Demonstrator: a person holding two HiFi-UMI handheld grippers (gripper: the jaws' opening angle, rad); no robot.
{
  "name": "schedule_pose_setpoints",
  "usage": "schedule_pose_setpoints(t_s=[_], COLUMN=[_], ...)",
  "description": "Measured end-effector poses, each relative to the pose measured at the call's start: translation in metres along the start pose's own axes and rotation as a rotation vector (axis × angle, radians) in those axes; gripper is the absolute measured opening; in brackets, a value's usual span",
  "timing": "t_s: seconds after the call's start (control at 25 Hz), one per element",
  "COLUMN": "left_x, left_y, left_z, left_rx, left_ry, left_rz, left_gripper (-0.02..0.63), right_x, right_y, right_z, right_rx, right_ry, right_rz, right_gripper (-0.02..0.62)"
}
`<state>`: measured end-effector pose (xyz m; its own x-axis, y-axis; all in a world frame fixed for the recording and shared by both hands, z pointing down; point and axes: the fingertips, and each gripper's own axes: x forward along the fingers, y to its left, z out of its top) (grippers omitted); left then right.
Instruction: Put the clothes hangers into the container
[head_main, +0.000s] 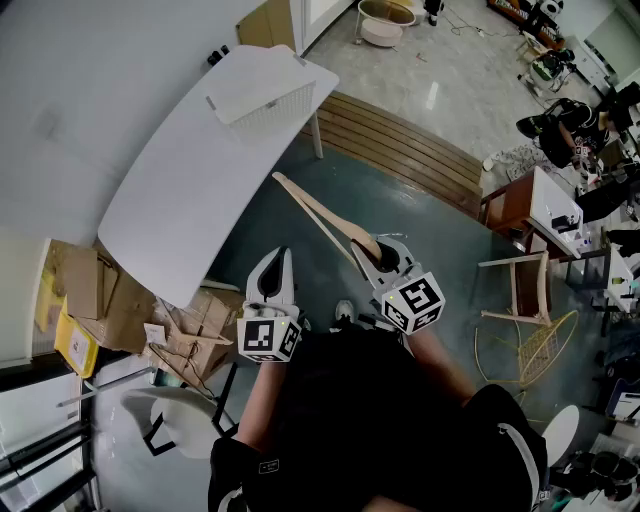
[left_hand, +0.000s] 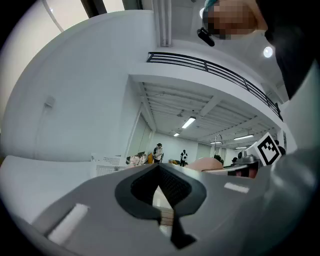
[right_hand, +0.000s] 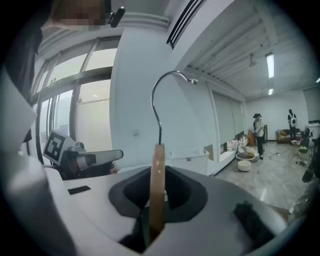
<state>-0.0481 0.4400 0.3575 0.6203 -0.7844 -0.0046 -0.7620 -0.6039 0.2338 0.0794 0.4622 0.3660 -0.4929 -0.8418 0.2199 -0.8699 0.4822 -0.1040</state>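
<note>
My right gripper (head_main: 380, 262) is shut on a wooden clothes hanger (head_main: 318, 212), which slants up and to the left over the grey floor. In the right gripper view the hanger's wooden body (right_hand: 157, 186) stands upright between the jaws, its metal hook (right_hand: 164, 85) curving above. My left gripper (head_main: 276, 264) hangs beside it, shut and holding nothing, its jaws closed together (left_hand: 162, 189). The container, a white perforated basket (head_main: 262, 100), sits at the far end of a white table (head_main: 180, 190), some way ahead of both grippers. The basket also appears in the left gripper view (left_hand: 107, 161) and the right gripper view (right_hand: 192, 159).
Cardboard boxes (head_main: 100, 295) pile up under the table's near left end. A slatted wooden platform (head_main: 410, 150) lies beyond the table, a wooden chair (head_main: 520, 290) and a desk (head_main: 545, 205) stand at the right. People stand far off in the hall (right_hand: 259, 131).
</note>
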Motion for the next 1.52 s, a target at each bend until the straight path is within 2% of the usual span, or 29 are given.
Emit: schedule_pose_setpoints(t_s=[0.64,0.88,1.52], left_x=[0.008,0.013,0.046], left_y=[-0.015,-0.023,-0.065], left_z=[-0.002,-0.006,-0.018], left_rx=[0.003,0.008,0.006], left_ry=[0.000,0.003,-0.006], left_rz=[-0.004,0.004,0.063], left_gripper=[0.003,0.003,0.003], right_x=[-0.013,-0.021,-0.046], right_y=[-0.012,-0.024,-0.076], right_z=[-0.001,0.000,-0.013], right_rx=[0.008,0.045,0.024], right_ry=[-0.003,-0.034,-0.019], right_rz=[-0.001,0.003,0.069], right_gripper=[0.061,0.061,0.061])
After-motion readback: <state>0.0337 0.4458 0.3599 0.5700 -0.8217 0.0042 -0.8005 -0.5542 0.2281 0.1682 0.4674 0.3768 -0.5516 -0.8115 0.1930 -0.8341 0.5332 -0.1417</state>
